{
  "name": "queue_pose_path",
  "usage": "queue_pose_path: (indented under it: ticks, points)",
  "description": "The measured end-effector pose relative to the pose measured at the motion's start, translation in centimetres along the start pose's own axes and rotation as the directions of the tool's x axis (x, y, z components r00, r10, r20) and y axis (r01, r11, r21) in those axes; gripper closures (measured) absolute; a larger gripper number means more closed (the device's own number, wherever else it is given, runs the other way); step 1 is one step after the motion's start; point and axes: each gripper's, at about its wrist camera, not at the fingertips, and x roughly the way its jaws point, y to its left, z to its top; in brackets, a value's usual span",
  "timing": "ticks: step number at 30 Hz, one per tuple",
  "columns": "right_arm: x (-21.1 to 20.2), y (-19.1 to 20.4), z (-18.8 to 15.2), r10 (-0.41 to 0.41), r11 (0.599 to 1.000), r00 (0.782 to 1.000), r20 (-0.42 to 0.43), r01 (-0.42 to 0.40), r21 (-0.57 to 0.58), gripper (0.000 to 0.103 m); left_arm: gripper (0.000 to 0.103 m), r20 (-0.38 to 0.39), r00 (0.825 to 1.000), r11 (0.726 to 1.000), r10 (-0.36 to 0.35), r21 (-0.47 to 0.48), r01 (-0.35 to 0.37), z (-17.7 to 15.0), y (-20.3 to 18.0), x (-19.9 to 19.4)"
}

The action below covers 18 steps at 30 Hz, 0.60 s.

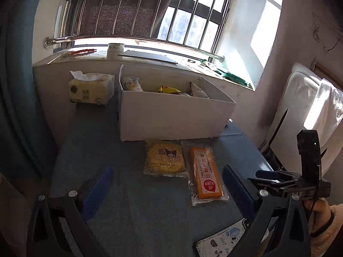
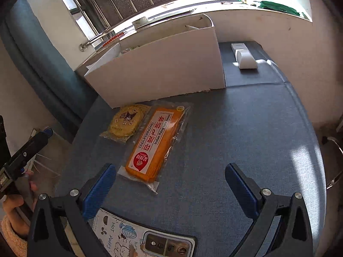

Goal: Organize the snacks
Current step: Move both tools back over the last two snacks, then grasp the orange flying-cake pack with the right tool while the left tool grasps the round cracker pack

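Snacks are split between two places: a few packets already sit inside the white box (image 1: 171,115) at the back of the blue table (image 1: 120,192), and two lie flat on the cloth just in front of its near wall. The round yellow cookie pack (image 1: 165,158) is on the left, touching the long orange flatbread pack (image 1: 205,172) beside it, whose edge overlaps it slightly in the right wrist view. I judge both are waiting to go into the box, which stands open at the top so I can drop things in from above.

My left gripper (image 1: 167,184) hovers near the table with its blue pads spread wide and nothing between them, roughly lined up with the two packs. My right gripper (image 2: 169,182) is also spread wide and empty; its left pad sits just beside the near end of the orange pack, so that looks like the likely next pick. A phone (image 2: 145,239) in a cartoon case lies near the table's front edge, under my right gripper, and a tissue pack (image 1: 91,88) stands left of the box; neither belongs with the snacks.
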Motion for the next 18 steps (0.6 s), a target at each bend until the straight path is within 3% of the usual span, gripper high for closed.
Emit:
queue_pose_path:
  ticks: [4, 10, 18]
  points:
    - [2.0, 1.4, -0.3, -0.043, 0.999, 0.998, -0.055, 0.042, -0.024, 0.000, 0.000, -0.018, 1.000, 1.000, 0.005, -0.019, -0.005, -1.6, 0.1, -0.1]
    - [5.4, 4.9, 2.2, -0.089, 0.992, 0.993, -0.083, 0.081, -0.096, 0.000, 0.000, 0.003, 1.000, 0.999, 0.004, -0.038, -0.004, -1.9, 0.7, -1.0]
    - [10.1, 7.3, 3.1, -0.259, 0.953, 0.956, -0.138, 0.230, -0.196, 0.000, 0.000, 0.001, 1.000, 0.998, 0.021, -0.060, -0.021, -2.2, 2.0, -1.5]
